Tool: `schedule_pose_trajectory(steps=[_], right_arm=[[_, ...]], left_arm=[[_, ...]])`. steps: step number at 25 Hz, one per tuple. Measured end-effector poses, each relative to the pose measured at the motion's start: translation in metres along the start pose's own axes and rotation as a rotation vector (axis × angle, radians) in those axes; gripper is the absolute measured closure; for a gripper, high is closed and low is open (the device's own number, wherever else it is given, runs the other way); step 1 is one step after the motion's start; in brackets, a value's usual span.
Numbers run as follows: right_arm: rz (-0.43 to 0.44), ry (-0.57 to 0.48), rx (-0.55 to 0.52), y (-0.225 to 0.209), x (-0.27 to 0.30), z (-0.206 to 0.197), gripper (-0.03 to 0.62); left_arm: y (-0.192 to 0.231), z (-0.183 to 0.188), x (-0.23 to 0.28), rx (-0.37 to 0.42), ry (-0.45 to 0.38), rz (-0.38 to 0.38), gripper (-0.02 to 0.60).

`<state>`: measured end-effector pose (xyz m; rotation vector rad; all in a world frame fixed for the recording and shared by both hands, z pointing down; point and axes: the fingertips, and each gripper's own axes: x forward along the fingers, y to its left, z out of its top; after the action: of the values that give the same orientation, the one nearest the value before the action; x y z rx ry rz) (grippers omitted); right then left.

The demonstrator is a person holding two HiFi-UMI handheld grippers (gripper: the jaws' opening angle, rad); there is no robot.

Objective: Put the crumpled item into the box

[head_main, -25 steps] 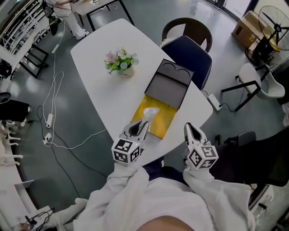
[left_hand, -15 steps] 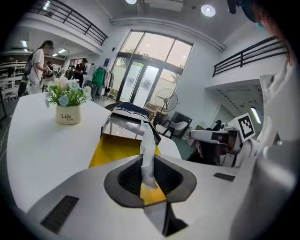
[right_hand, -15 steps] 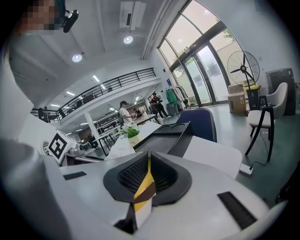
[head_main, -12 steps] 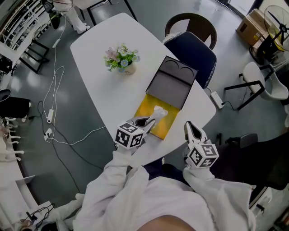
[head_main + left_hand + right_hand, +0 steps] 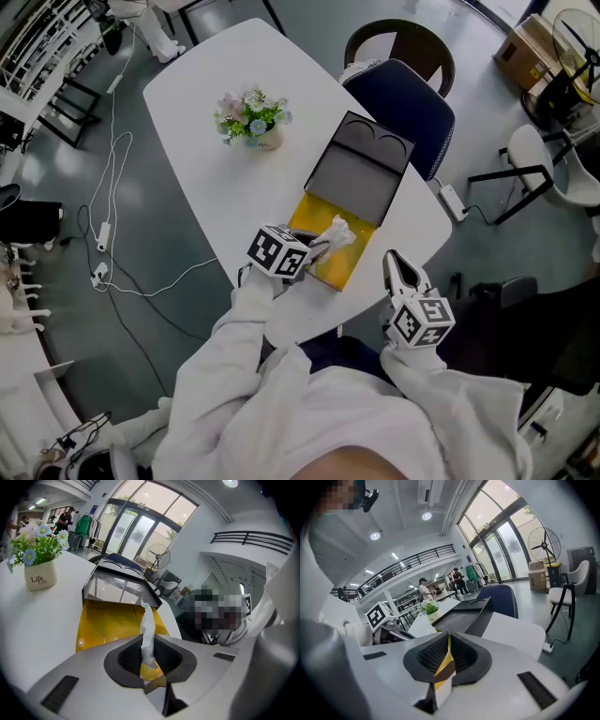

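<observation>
A crumpled white paper (image 5: 337, 232) is pinched in my left gripper (image 5: 323, 246), which tilts down over the yellow inside of the open box (image 5: 336, 265). The box's black lid (image 5: 361, 173) stands open behind it. In the left gripper view the crumpled paper (image 5: 147, 627) sticks up from my left gripper (image 5: 149, 639), with the yellow box (image 5: 110, 620) just ahead. My right gripper (image 5: 396, 262) hangs off the table's near edge, right of the box. In its own view the right gripper (image 5: 449, 639) has its jaws together with nothing held.
A small pot of flowers (image 5: 251, 120) stands on the white table (image 5: 211, 197) beyond the box. A blue chair (image 5: 405, 105) is pushed against the table's far right side. Cables (image 5: 111, 239) run over the floor at the left.
My left gripper has swung right and down with the crumpled paper, from the box's near left edge to over its yellow inside. The right gripper has stayed put.
</observation>
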<state>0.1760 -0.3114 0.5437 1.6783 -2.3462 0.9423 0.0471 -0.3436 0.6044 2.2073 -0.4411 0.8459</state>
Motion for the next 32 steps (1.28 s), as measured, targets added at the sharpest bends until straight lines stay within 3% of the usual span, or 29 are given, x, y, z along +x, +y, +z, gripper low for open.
schedule_pose_trajectory(steps=[6,13,24,32], right_arm=[[-0.007,0.011,0.004,-0.002,0.003,-0.004,0.553],[0.01,0.025,-0.003,0.004,0.011,-0.005,0.553],[0.02,0.043,-0.002,0.003,0.021,-0.007,0.553],[0.027,0.051,-0.001,0.003,0.023,-0.008,0.553]], left_arm=[[0.013,-0.006,0.015,0.033,0.077,0.05,0.523],[0.03,-0.007,0.025,0.125,0.187,0.159,0.522],[0.043,-0.011,0.041,0.222,0.306,0.246,0.522],[0.042,-0.01,0.041,0.246,0.288,0.268,0.515]])
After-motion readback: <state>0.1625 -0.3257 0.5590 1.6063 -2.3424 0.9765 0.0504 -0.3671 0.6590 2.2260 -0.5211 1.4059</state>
